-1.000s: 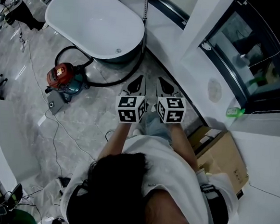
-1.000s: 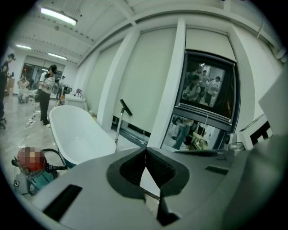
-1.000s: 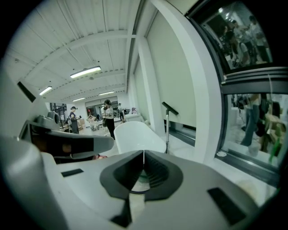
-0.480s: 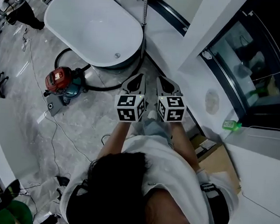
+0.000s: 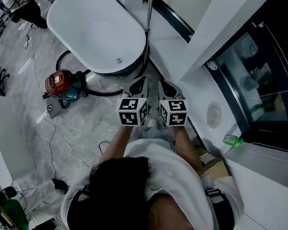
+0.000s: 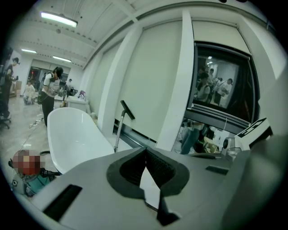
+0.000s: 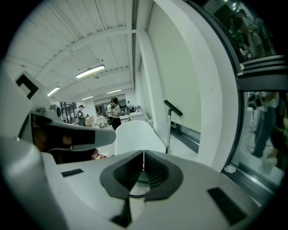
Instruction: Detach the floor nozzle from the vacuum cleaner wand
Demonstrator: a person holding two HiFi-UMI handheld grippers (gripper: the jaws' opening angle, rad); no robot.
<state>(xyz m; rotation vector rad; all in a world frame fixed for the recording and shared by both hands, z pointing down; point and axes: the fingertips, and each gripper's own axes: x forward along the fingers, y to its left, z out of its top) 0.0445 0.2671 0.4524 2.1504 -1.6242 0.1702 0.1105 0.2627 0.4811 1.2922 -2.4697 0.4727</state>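
The vacuum's red and teal canister (image 5: 62,84) stands on the marble floor left of the white bathtub (image 5: 96,26). Its black hose (image 5: 109,87) curls round the tub's foot. The metal wand (image 5: 149,13) stands upright at the tub's far end, also visible as wand (image 6: 118,132) and wand (image 7: 168,130), with a black angled piece (image 6: 127,109) on top. Whether that piece is the nozzle I cannot tell. My left gripper (image 5: 139,87) and right gripper (image 5: 167,87) are side by side short of the tub, both shut and empty, and seen as left gripper (image 6: 145,150) and right gripper (image 7: 143,155).
A white pillar (image 5: 220,28) and dark glass panels (image 5: 266,77) rise on the right. A cardboard box (image 5: 210,164) and a green object (image 5: 231,140) lie near the wall. Cables (image 5: 58,135) trail over the floor at left. People stand far off (image 6: 49,92).
Both grippers, still shut and side by side, have advanced toward the bathtub and wand. The cardboard box has slid back under the person's right side.
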